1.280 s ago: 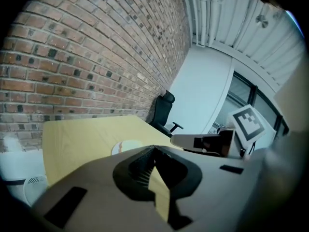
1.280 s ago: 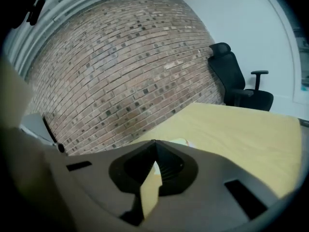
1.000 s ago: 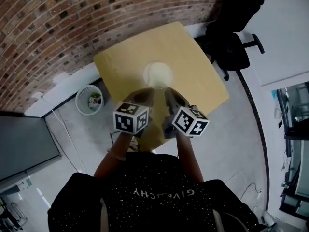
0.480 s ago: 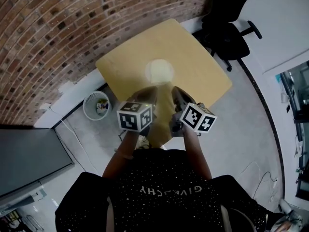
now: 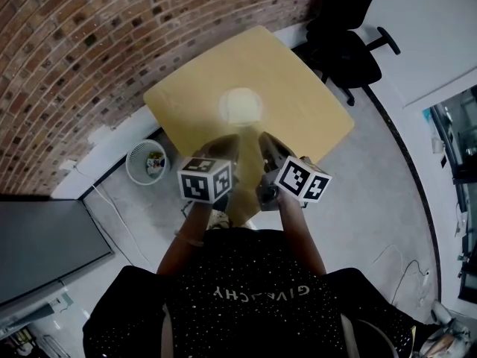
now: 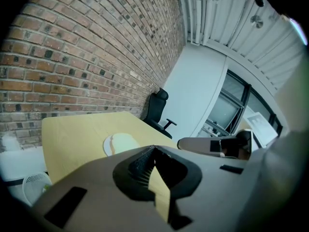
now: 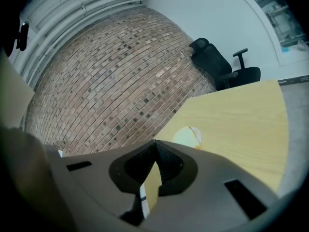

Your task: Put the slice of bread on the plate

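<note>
A pale slice of bread (image 5: 241,106) lies on a white plate (image 5: 226,110) near the middle of the yellow table (image 5: 298,95). In the left gripper view the bread (image 6: 124,142) covers most of the plate (image 6: 107,147); the right gripper view shows the bread (image 7: 184,137) with the plate's rim (image 7: 197,135) beside it. My left gripper (image 5: 228,145) and right gripper (image 5: 264,142) hover side by side over the table's near edge, short of the plate. Both are shut with nothing in them. The left gripper's (image 6: 153,150) jaws and the right gripper's (image 7: 155,142) jaws meet at their tips.
A brick wall (image 5: 89,43) runs behind the table. A white wastebasket (image 5: 147,162) stands on the floor at the table's left corner. A black office chair (image 5: 344,47) is at the far right, a dark screen (image 5: 45,237) at the left.
The right gripper has rolled a little and shifted slightly; the left has stayed put. Bread and plate have not moved.
</note>
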`<state>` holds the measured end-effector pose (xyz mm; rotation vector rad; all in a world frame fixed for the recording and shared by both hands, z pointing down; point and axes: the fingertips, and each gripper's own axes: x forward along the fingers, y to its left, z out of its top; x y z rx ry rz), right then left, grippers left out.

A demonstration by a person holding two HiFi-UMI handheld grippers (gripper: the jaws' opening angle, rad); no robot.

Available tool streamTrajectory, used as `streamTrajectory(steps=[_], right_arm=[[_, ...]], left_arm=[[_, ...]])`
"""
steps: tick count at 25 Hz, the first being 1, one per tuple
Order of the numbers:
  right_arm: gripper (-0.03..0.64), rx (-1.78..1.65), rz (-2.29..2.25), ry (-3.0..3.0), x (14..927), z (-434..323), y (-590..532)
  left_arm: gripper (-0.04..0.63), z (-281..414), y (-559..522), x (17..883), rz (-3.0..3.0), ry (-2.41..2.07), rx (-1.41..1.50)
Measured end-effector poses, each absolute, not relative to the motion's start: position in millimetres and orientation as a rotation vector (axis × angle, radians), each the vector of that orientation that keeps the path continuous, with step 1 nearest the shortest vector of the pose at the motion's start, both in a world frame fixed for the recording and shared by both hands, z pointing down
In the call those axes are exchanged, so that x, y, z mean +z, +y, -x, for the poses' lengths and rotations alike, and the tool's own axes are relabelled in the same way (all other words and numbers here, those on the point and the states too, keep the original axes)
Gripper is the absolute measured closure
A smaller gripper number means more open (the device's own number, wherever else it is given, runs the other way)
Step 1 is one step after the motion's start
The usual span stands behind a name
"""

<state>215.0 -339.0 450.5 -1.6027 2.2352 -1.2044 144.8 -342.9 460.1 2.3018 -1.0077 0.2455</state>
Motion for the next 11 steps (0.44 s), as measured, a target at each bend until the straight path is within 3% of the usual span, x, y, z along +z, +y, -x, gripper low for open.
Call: streamTrajectory(steps=[11], right_arm=[[0.604,-1.229,1.608,2.259,456.8,-213.1,-334.1]], left_arm=[[0.584,-146.0,-337.2,463.6,-2.292,-0.999,0.25]])
